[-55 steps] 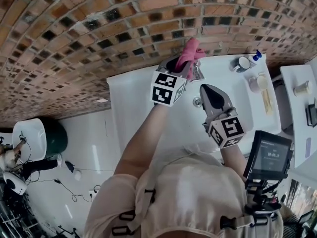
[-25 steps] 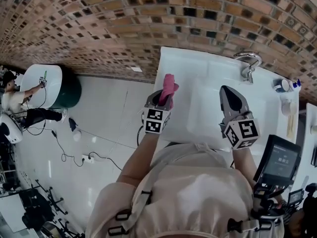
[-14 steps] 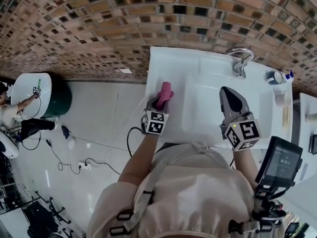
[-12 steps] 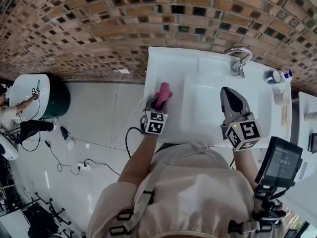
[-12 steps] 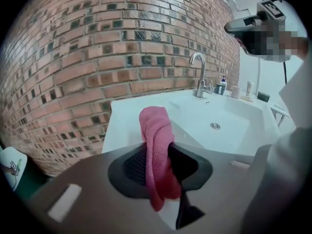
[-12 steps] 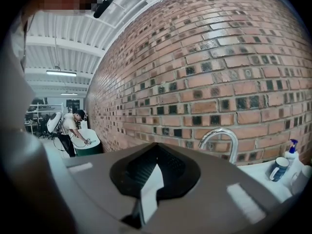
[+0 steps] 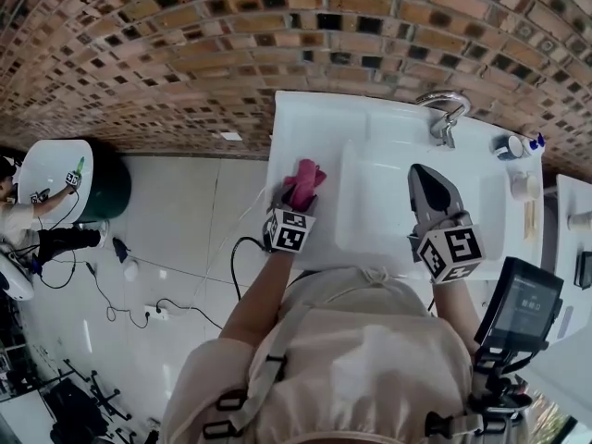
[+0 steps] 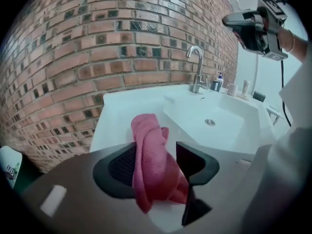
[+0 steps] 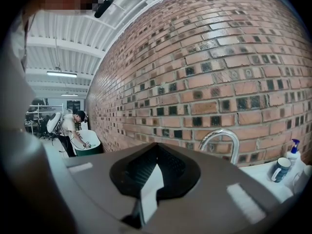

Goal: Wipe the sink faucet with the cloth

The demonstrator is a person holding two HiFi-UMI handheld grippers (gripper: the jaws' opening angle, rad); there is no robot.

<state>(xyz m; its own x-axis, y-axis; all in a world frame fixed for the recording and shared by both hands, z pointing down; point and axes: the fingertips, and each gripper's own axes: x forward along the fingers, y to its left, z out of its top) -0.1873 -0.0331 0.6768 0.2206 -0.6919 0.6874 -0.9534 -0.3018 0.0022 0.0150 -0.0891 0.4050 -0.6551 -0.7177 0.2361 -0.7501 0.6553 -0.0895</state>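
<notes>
We are holding the left gripper (image 8: 156, 146) low over the left end of the white tabletop (image 7: 289, 123). Its jaws have just been opening and are now standing wide. The pink cloth (image 8: 147, 130) is hanging between them, leaning on the left pad (image 8: 122, 165) with a gap showing toward the right one, so nothing is clamping it. The right gripper (image 7: 421, 176) is hovering over the front of the sink basin (image 7: 356, 213) with its jaws together and nothing between them. The faucet (image 7: 444, 111) is standing at the back rim, well apart from the cloth.

The main risk we are seeing is the cloth clinging. Its nap is resting against the ribbed left pad, so if we are lifting away quickly it may be coming up with the gripper and dropping somewhere unplanned. We are also working near the tabletop's left front corner, with open floor (image 7: 185, 211) just beyond. A loosely bunched cloth that is landing half over that edge may be sliding off. If any wiping is left to do, we are letting go far from the faucet and would be needing a fresh grasp.
</notes>
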